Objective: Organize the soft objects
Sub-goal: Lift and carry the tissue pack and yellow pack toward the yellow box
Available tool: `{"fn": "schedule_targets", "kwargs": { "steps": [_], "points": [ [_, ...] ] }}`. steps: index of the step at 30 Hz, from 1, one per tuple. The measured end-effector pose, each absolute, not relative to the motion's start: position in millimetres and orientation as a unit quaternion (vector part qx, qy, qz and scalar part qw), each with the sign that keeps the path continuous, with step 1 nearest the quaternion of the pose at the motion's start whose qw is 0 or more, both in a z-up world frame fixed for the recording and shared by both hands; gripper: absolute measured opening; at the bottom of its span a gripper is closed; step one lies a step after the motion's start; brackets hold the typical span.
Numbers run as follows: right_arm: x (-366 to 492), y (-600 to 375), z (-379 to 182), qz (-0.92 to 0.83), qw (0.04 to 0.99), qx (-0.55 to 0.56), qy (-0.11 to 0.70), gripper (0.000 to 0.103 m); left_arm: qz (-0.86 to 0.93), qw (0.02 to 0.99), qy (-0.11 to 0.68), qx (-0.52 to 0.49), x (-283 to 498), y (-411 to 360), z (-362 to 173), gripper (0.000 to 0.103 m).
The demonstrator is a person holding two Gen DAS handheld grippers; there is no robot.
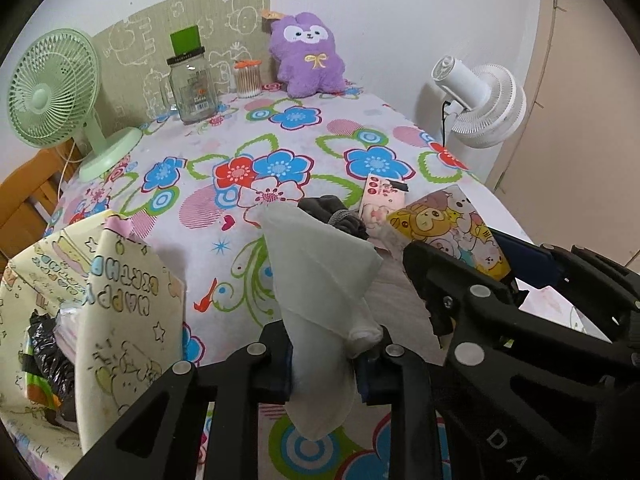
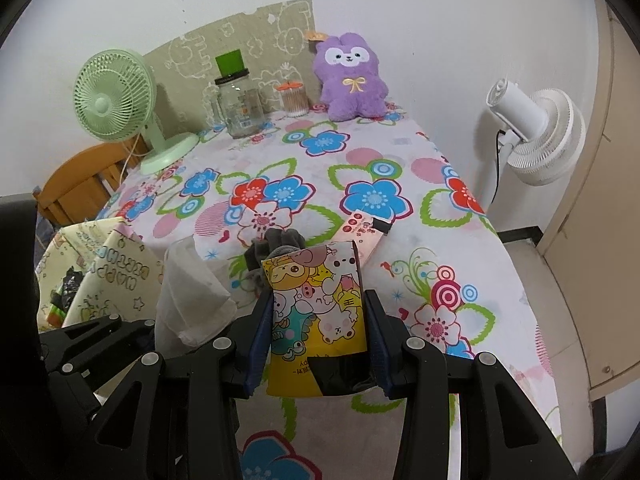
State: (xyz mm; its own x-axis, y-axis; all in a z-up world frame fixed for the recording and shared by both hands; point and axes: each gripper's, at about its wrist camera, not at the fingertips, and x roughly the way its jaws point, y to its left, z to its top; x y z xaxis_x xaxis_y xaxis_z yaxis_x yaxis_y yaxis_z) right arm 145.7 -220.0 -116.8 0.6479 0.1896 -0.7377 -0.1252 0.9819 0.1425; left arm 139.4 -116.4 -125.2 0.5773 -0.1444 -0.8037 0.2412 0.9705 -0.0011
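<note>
Left wrist view: the left tool (image 1: 324, 364) is pinched shut on a white cloth (image 1: 320, 280), and the right tool (image 2: 318, 344) is clamped part-open around a cartoon-print pouch (image 2: 316, 312), above the worktop's (image 2: 360, 152) near edge.

The cloth stands upright from the jaws, long axis pointing away. The yellow gift bag (image 1: 124, 320), mouth open, sits just left at the near-left corner, nearer the left tool.

The right claw (image 2: 318, 344) grips a cartoon-printed packet (image 2: 318, 304) above the flowered desk (image 2: 400, 168); a white cloth (image 2: 188, 300) hangs beside it.
</note>
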Motion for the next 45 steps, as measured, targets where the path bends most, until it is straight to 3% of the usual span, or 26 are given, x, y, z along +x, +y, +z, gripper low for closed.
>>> {"fn": "schedule_targets", "kwargs": {
  "steps": [45],
  "points": [
    [79, -178, -15, 0.101, 0.938, 0.023, 0.33, 0.047, -0.097, 0.93, 0.351, 0.052, 75, -72, -27, 0.022]
  ]
}}
